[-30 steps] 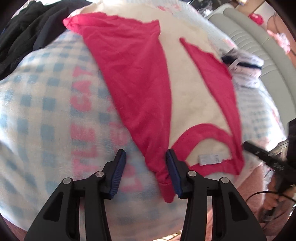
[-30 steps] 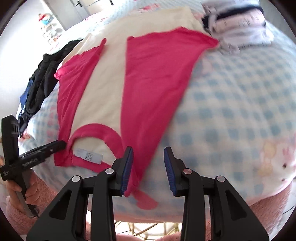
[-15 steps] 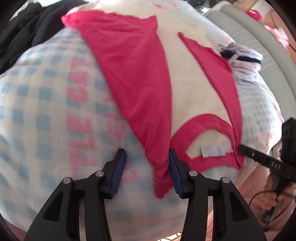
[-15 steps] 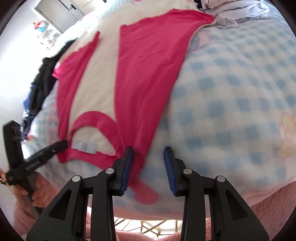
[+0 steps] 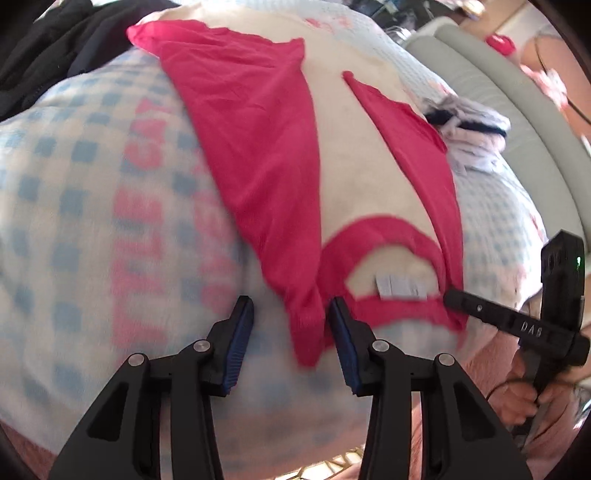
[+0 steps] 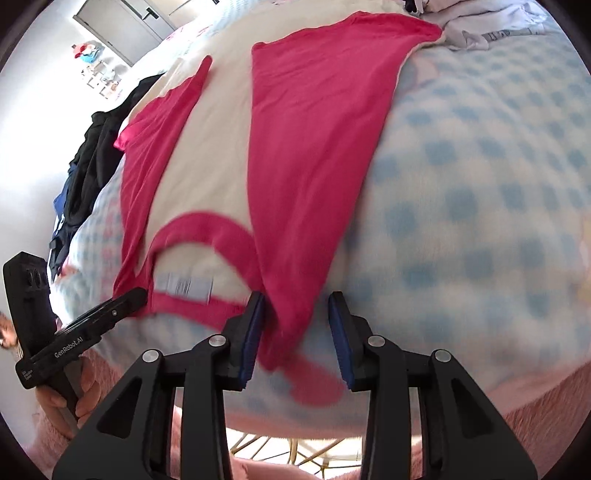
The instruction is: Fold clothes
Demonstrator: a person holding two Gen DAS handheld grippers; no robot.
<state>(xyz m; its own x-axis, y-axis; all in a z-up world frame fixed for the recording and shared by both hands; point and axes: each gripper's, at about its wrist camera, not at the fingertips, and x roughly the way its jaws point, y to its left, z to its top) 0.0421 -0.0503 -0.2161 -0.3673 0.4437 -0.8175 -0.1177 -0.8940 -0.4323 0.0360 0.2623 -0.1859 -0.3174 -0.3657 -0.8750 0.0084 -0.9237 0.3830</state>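
"GenRobot.AI" on left gripper (image 6: 294,334); pink "CAT" on blanket (image 5: 66,192).

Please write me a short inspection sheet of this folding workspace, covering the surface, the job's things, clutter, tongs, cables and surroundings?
Surface: blue-checked blanket with pink lettering, over a pink fleece layer at the near edge.
Job's things: red and cream shirt lies flat, collar and label nearest the tongs, both red sleeves spread.
Clutter: white garments with a dark band beyond the shirt; dark clothes pile at the far left.
Grippers: left tongs open, straddling one sleeve's end; right tongs open around the other sleeve's end.
Cables: thin dark cable near the hand holding the right tongs.
Surroundings: grey padded rail on one side; cabinet doors beyond.
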